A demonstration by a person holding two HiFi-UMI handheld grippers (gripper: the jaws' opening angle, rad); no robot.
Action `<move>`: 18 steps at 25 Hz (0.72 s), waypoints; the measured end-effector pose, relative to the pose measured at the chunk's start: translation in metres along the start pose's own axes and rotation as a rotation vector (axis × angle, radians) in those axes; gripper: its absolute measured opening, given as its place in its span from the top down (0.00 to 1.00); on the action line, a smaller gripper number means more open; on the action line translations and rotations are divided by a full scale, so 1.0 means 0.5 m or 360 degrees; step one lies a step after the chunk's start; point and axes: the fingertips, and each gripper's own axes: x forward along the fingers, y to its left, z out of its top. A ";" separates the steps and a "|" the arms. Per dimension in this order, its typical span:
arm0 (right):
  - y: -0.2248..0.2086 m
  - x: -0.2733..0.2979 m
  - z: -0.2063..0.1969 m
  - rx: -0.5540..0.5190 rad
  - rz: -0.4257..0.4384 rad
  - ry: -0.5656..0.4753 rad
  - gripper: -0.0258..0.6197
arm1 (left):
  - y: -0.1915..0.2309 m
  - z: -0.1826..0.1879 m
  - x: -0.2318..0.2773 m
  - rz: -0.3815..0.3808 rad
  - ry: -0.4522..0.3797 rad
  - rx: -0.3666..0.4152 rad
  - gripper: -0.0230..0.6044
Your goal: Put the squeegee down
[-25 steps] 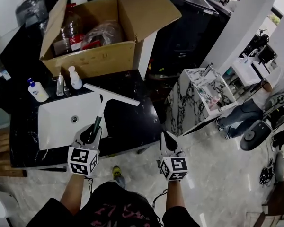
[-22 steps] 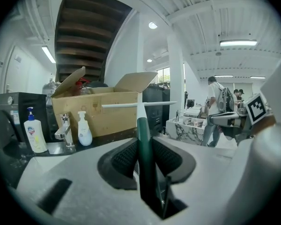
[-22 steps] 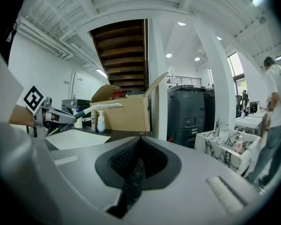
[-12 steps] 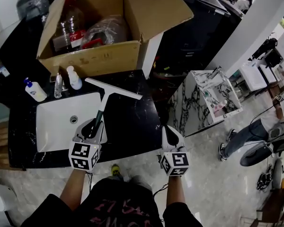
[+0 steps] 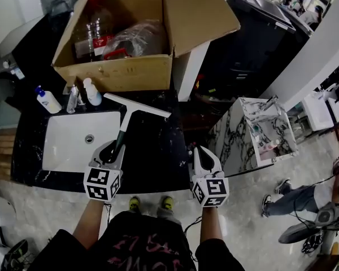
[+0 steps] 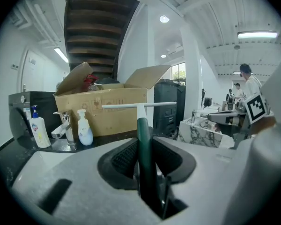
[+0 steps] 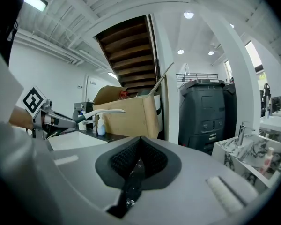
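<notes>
As the person edged up to the front edge of the worktop, the left gripper stayed clenched on the squeegee — blade still aloft beside the sink, not yet down — the right gripper clenched and empty.

Your left gripper is clamped on the squeegee handle, with the jaws partway closed around it. It points forward and slightly down. Your right gripper holds nothing; its jaws are together and it points forward, near level. The two sit side by side, well apart. Your left forearm and right forearm are bare and stretched forward.
</notes>
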 end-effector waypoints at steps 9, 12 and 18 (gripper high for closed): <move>-0.077 0.048 -0.008 0.0003 0.0256 -0.0012 0.96 | -0.054 0.014 0.051 0.0252 -0.0001 -0.0058 0.80; -0.085 0.065 -0.009 -0.0006 0.0322 -0.0011 0.96 | -0.059 0.015 0.070 0.0298 0.0009 -0.0103 0.80; -0.096 0.093 -0.012 0.0006 0.0383 -0.0015 0.96 | -0.052 0.005 0.105 0.0354 0.0078 -0.0098 0.80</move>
